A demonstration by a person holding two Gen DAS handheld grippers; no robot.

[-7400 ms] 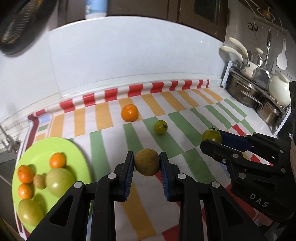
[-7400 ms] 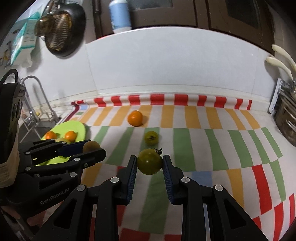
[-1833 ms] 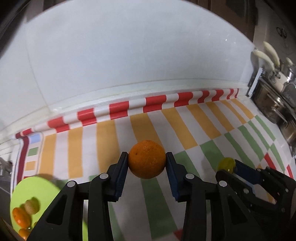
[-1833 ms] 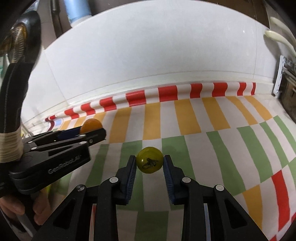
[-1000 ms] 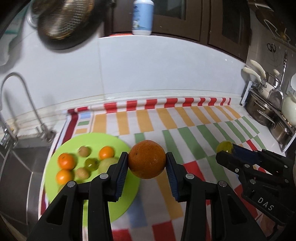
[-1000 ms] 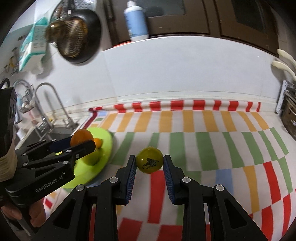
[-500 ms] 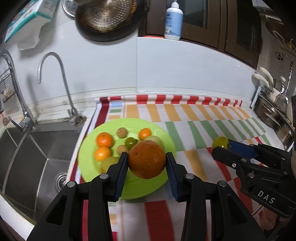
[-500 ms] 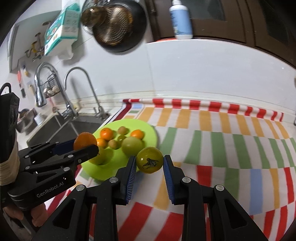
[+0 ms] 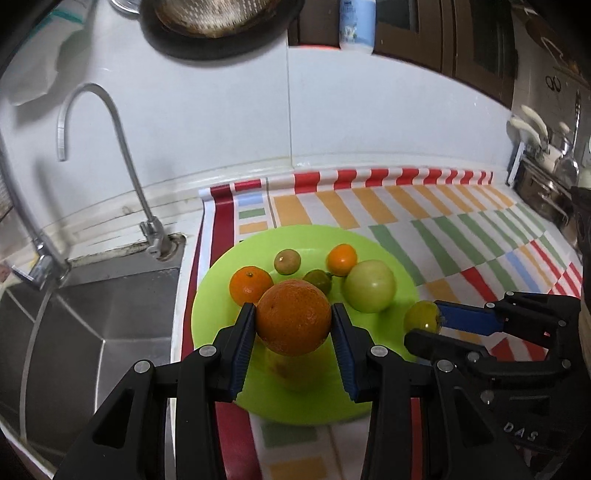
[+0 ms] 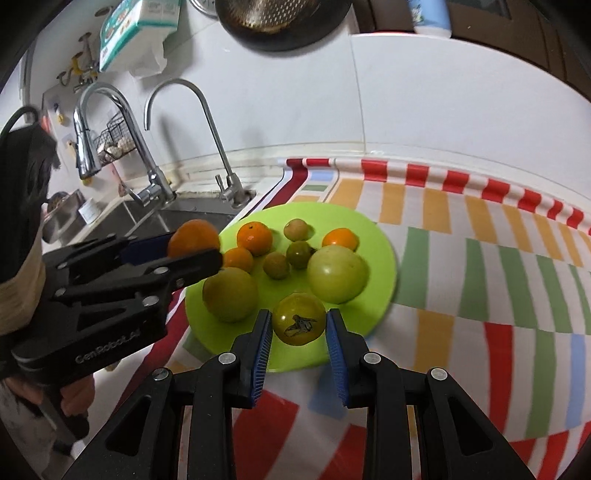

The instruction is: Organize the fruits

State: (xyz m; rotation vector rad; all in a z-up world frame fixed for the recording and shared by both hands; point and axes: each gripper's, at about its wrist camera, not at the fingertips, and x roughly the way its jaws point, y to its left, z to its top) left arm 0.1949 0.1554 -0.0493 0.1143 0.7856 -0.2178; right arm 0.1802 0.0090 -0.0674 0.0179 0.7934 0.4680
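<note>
My left gripper (image 9: 293,328) is shut on a large orange (image 9: 293,322) and holds it above the near left part of the lime green plate (image 9: 400,280). My right gripper (image 10: 298,332) is shut on a small yellow-green tomato (image 10: 298,323) over the plate's near rim (image 10: 384,258). Several fruits lie on the plate: small oranges (image 10: 255,238), a large green tomato (image 10: 338,273), another green fruit (image 10: 231,293) and small brownish ones. The right gripper with its tomato (image 9: 423,321) also shows in the left wrist view. The left gripper with the orange (image 10: 194,238) shows in the right wrist view.
The plate sits on a striped cloth (image 9: 461,236) next to a steel sink (image 9: 74,332) with taps (image 10: 207,140). Pots (image 9: 546,192) stand at the far right. A pan hangs on the white wall (image 9: 207,26).
Both grippers have moved left and down with their fruit and now hang over the green plate. The plate looks closer in both views.
</note>
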